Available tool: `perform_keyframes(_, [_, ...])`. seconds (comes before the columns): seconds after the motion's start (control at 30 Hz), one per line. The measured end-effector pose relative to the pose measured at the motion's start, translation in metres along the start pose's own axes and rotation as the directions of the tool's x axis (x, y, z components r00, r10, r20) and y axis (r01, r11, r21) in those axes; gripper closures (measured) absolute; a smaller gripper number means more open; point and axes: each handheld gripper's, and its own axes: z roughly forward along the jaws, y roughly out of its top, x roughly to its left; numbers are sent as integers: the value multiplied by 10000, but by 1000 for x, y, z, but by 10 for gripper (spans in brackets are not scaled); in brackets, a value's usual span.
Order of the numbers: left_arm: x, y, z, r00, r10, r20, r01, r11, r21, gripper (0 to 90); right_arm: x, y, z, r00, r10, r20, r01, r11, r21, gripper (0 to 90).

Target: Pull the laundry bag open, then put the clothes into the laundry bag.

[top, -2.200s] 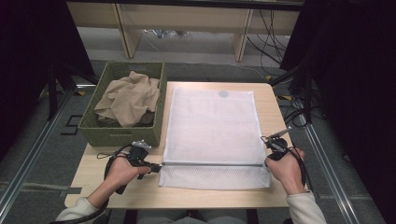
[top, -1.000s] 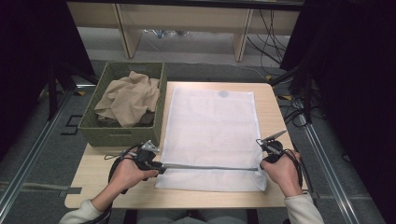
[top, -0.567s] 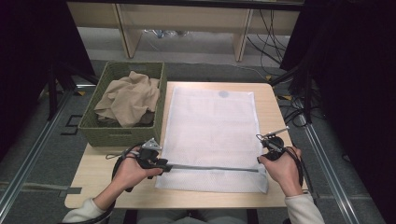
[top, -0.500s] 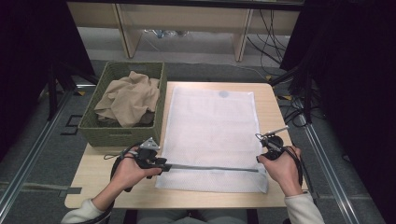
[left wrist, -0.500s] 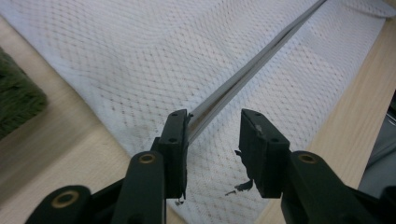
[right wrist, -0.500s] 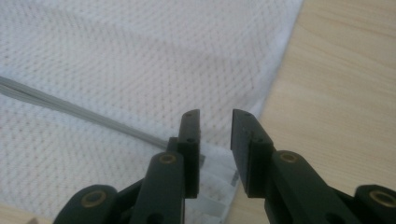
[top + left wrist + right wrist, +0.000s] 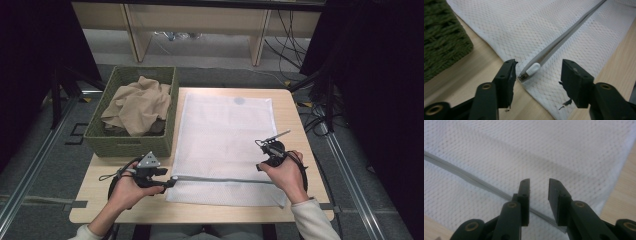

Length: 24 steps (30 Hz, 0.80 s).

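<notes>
Bag: a white mesh zip-up laundry bag [image 7: 227, 142] is laid flat on the pale wooden table [image 7: 100, 200], just beside the green woven basket [image 7: 132, 142] holding crumpled tan cloth [image 7: 137, 102].
Zipper: the grey zipper line [image 7: 569, 32] looks fully closed, with the white pull tab [image 7: 531, 70] parked at the bag's left edge.
Left gripper [image 7: 537, 75]: jaws have just been opening; they're spread either side of the tab, nothing pinched.
Right gripper [image 7: 539, 186]: jaws just opened too, apart over the mesh, nothing held.
Tip: probably best if both are lifted straight off so the tab isn't snagged and the zip stays shut.
</notes>
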Motion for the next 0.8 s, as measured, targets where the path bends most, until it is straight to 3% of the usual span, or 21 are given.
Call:
perform_keyframes(0.13, [-3, -4, 0, 9995, -222, -220, 216, 9994, -270, 376, 3, 1, 3, 9998, -154, -155, 154, 9999, 20, 722])
perform_keyframes(0.17, [-3, -4, 0, 9996, -286, -79, 283, 9990, -340, 369, 3, 2, 4, 9996, -268, -130, 269, 9996, 24, 720])
perform_keyframes(0.2, [-4, -5, 0, 9995, -233, -216, 225, 9990, -374, 359, 6, 2, 3, 9999, -35, -152, 37, 9999, 142, 718])
perform_keyframes(0.27, [-5, -5, -1, 9997, -149, -203, 140, 9989, -455, 347, 7, 2, 3, 9996, -193, -190, 195, 9997, 121, 713])
perform_keyframes(0.3, [-6, -5, 0, 9994, -302, -159, 292, 9979, -579, 345, 6, 3, 4, 9987, -454, -212, 454, 9990, 11, 712])
perform_keyframes(0.37, [-6, -5, 0, 9990, -392, -213, 376, 9968, -699, 345, 8, 2, 2, 9997, -191, -144, 191, 9998, 31, 708])
perform_keyframes(0.43, [-6, -5, 0, 9993, -303, -204, 290, 9978, -595, 348, 9, 2, 2, 9995, -248, -183, 249, 9997, 55, 708])
perform_keyframes(0.47, [-8, -5, 1, 9986, -530, -72, 525, 9969, -583, 349, 9, 2, 3, 9993, -301, -211, 301, 9995, 29, 708])
perform_keyframes(0.5, [-6, -4, 1, 9996, -288, -81, 284, 9985, -467, 350, 10, 3, 3, 9995, -257, -201, 258, 9997, 53, 708])
perform_keyframes(0.53, [-8, -4, 4, 9988, -483, 51, 485, 9964, -689, 350, 11, 3, 3, 9992, -300, -249, 302, 9995, 68, 708])
perform_keyframes(0.57, [-6, -4, 3, 9998, -172, -43, 170, 9990, -405, 349, 13, 3, 3, 9993, -233, -281, 236, 9997, 105, 708])
perform_keyframes(0.63, [-8, -3, 4, 9991, -418, -101, 414, 9985, -369, 348, 12, 4, 6, 9979, -541, -345, 541, 9985, 13, 708])
perform_keyframes(0.67, [-9, -3, 5, 9987, -498, -80, 494, 9978, -439, 349, 14, 5, 6, 9984, -408, -398, 414, 9991, 131, 707])
perform_keyframes(0.73, [-9, -2, 5, 9988, -475, -86, 471, 9981, -400, 350, 13, 6, 8, 9967, -727, -366, 728, 9973, 1, 706])
perform_keyframes(0.8, [-9, -1, 5, 9992, -407, -63, 403, 9980, -492, 352, 17, 5, 7, 9984, -420, -368, 427, 9990, 160, 706])
